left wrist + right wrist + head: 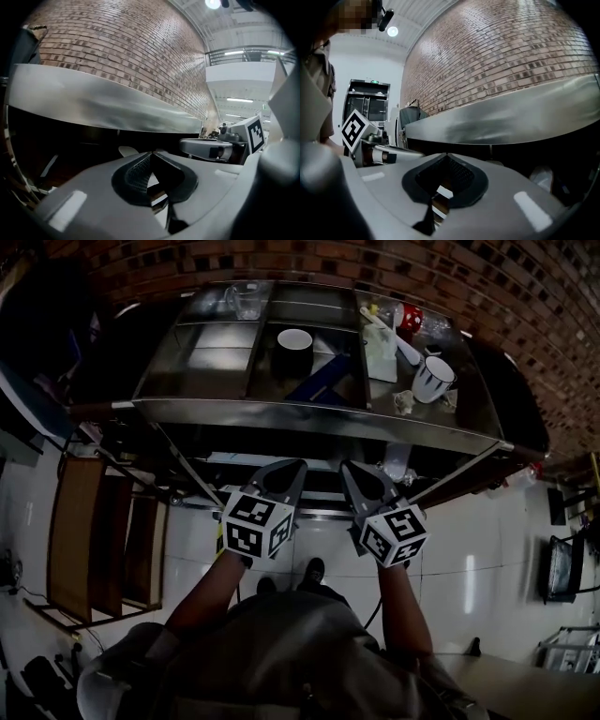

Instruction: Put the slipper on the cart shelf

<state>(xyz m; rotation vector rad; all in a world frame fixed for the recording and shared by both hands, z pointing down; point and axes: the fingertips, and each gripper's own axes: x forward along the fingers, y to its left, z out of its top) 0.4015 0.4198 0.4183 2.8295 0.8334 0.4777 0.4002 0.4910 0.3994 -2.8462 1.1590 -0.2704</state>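
The steel cart (309, 412) stands in front of me against a brick wall. Both grippers hover side by side just before its front edge, at the dark lower shelf. My left gripper (298, 465) has its jaws together at the tips (151, 153), nothing between them. My right gripper (347, 467) is likewise shut and empty (446, 154). A pale shape (397, 463) lies in the shadow under the top shelf, beyond the right gripper; it also shows as a pale shape (542, 179) in the right gripper view. I cannot tell whether it is the slipper.
The cart's top tray holds a black cup (294, 345), a white mug (433, 379), a glass jug (247, 301) and small clutter. A wooden rack (89, 540) stands on the floor at the left. My feet (314, 570) are close to the cart.
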